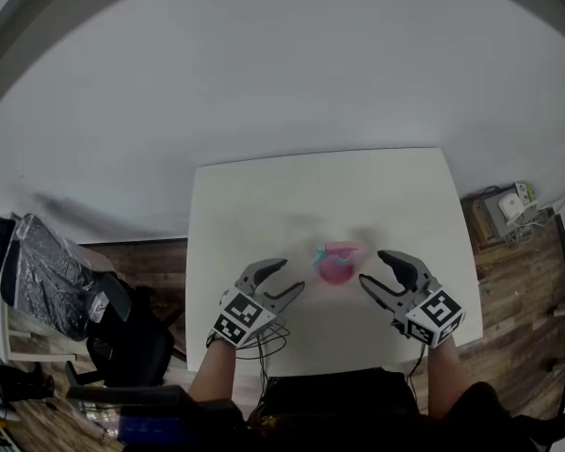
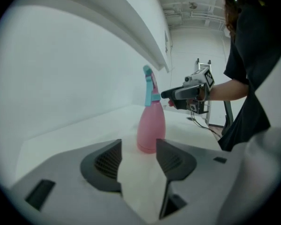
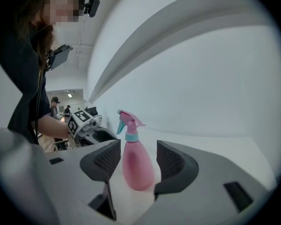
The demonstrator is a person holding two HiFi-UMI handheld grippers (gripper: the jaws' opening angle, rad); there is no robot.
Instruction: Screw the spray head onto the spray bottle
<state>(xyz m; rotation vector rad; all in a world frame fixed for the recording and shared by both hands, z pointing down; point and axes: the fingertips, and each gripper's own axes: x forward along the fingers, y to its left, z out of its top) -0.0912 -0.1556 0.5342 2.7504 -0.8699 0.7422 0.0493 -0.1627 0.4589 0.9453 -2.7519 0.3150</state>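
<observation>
The pink spray bottle [image 1: 334, 269] stands upright on the white table [image 1: 264, 196], in the middle of its near half and a little back from the front edge. The spray head [image 1: 338, 250] sits on its neck, with a teal collar and trigger and a pink top.

The left gripper [image 1: 290, 277] hangs off the bottle's left side. Its jaws are apart with nothing between them but bare tabletop, and the bottle stands clear beyond the tips. The right gripper [image 1: 372, 266] hangs on the other side with its jaws spread wide. In the right gripper view the bottle [image 3: 137, 165] fills the gap between the ribbed pads, yet neither pad presses on it. So neither gripper is holding anything, and they face each other across the bottle.

Around it the tabletop is bare white. Cables [image 1: 264, 342] trail from the left gripper over the front edge. A black chair [image 1: 122, 337] stands off the table's front-left corner, next to a silvery covered bundle [image 1: 47, 281]. Past the right edge, a small box with devices [image 1: 501, 210] sits on the wooden floor [image 1: 508, 281]. The person's dark sleeve [image 2: 253, 55] fills the right of the left gripper view.
</observation>
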